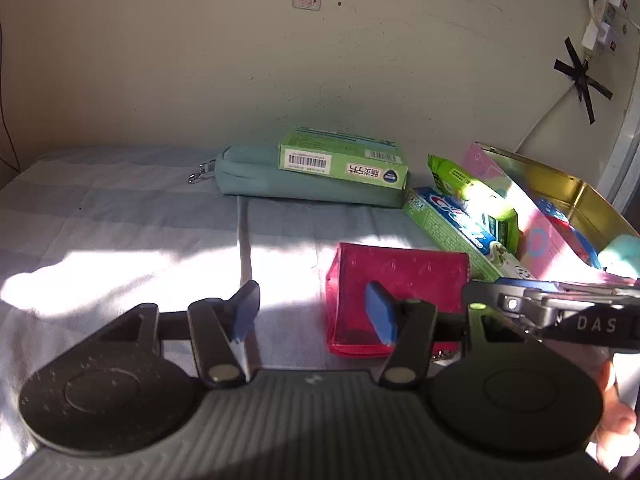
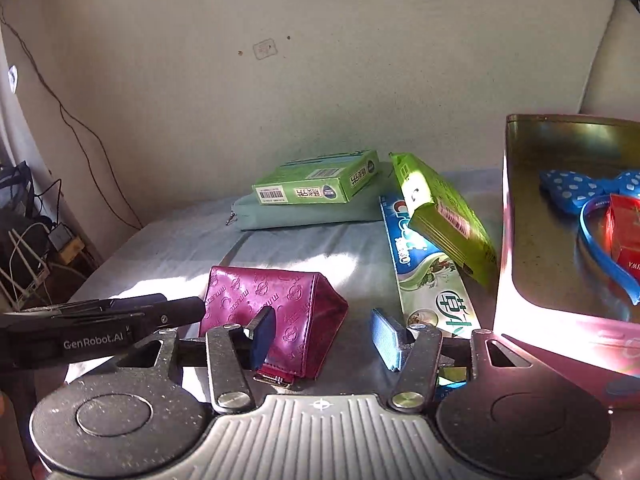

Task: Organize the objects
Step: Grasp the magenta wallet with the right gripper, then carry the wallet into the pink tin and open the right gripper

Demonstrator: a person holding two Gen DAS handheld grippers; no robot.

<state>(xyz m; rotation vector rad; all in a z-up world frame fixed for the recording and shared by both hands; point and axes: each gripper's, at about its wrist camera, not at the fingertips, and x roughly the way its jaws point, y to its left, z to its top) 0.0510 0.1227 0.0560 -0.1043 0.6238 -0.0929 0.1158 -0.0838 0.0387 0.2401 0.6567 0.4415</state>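
A magenta wallet (image 1: 396, 292) lies on the striped cloth (image 1: 120, 216); it also shows in the right wrist view (image 2: 276, 300). My left gripper (image 1: 312, 312) is open and empty, just left of the wallet, its right finger in front of it. My right gripper (image 2: 324, 336) is open and empty, its left finger at the wallet's right end. A toothpaste box (image 2: 424, 276) lies right of the wallet, with a green packet (image 2: 444, 216) leaning on it. A green box (image 2: 320, 184) rests on a teal pouch (image 2: 304, 212) at the back.
An open pink and gold tin (image 2: 560, 220) stands at the right, holding a blue dotted bow (image 2: 580, 188) and a red box (image 2: 626, 236). The wall is close behind. Cables and devices (image 2: 36, 240) sit off the left edge.
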